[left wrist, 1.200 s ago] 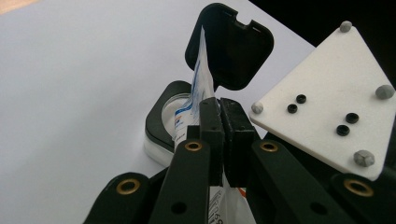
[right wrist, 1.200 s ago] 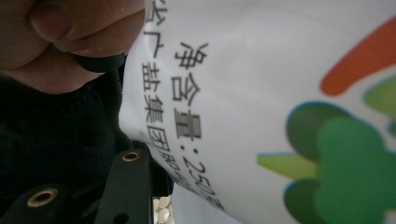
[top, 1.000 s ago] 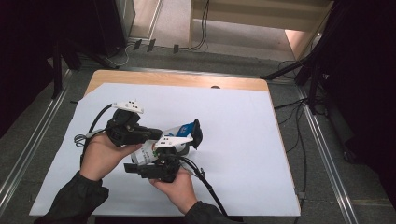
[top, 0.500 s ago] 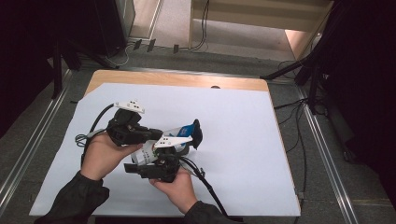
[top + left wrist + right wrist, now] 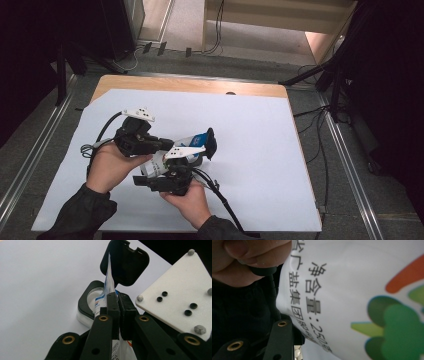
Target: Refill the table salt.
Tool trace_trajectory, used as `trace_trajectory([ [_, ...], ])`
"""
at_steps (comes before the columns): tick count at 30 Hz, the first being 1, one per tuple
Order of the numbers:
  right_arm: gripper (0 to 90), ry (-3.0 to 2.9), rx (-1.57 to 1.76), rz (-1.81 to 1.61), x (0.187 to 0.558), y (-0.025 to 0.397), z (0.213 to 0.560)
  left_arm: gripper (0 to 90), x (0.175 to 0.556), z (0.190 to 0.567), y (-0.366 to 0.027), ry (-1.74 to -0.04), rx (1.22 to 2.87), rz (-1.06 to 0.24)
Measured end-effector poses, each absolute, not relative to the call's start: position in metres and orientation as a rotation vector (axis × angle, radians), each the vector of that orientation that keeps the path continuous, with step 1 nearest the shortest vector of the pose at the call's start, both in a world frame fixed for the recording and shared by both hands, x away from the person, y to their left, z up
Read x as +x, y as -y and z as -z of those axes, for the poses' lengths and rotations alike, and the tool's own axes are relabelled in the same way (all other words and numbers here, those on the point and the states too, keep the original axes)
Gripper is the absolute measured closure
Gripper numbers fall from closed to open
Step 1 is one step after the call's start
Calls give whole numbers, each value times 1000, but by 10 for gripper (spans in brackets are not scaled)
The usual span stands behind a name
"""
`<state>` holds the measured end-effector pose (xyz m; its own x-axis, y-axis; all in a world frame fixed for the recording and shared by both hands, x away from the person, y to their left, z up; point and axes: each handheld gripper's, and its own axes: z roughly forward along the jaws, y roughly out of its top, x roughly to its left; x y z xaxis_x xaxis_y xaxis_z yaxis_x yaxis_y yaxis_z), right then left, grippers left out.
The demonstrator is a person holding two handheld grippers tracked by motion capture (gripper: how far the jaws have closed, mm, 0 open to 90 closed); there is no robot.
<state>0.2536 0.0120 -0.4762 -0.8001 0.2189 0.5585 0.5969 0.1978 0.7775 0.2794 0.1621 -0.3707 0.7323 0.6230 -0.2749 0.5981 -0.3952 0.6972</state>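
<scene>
While both hands work close together at the near left of the table (image 5: 260, 115), the left gripper (image 5: 117, 307) has its jaws pressed nearly together on the thin edge of a white packet (image 5: 108, 287), which stands up between them. That packet, printed in blue and orange, leans over a small black-rimmed container (image 5: 86, 303) with its black lid (image 5: 125, 261) flipped open behind it; the container sits on the white sheet (image 5: 250, 150) covering the table. From above, the packet (image 5: 192, 142) lies between the two grippers, just right of the left one (image 5: 145, 142). The right gripper (image 5: 170, 177) sits just nearer, pushed up against the packet's printed side (image 5: 352, 290); whether its jaws are clamped or apart I cannot tell. The left hand (image 5: 107, 167) shows beside it.
</scene>
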Motion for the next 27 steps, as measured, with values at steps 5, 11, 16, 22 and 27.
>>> trace_trajectory([
  [5, 575, 2180, -767, 1647, 252, -12, 478, 894, 279, 371, -165, -918, 2105, -39],
  [11, 598, 2221, -814, 1632, 251, -12, 489, 893, 280, 379, -166, -928, 2114, -14],
  [16, 613, 2239, -829, 1630, 252, -11, 492, 893, 280, 380, -167, -931, 2111, -8],
  [22, 627, 2260, -828, 1618, 251, -11, 495, 891, 279, 382, -169, -935, 2112, 4],
  [27, 641, 2277, -833, 1618, 251, -9, 497, 886, 279, 385, -170, -938, 2116, 25],
])
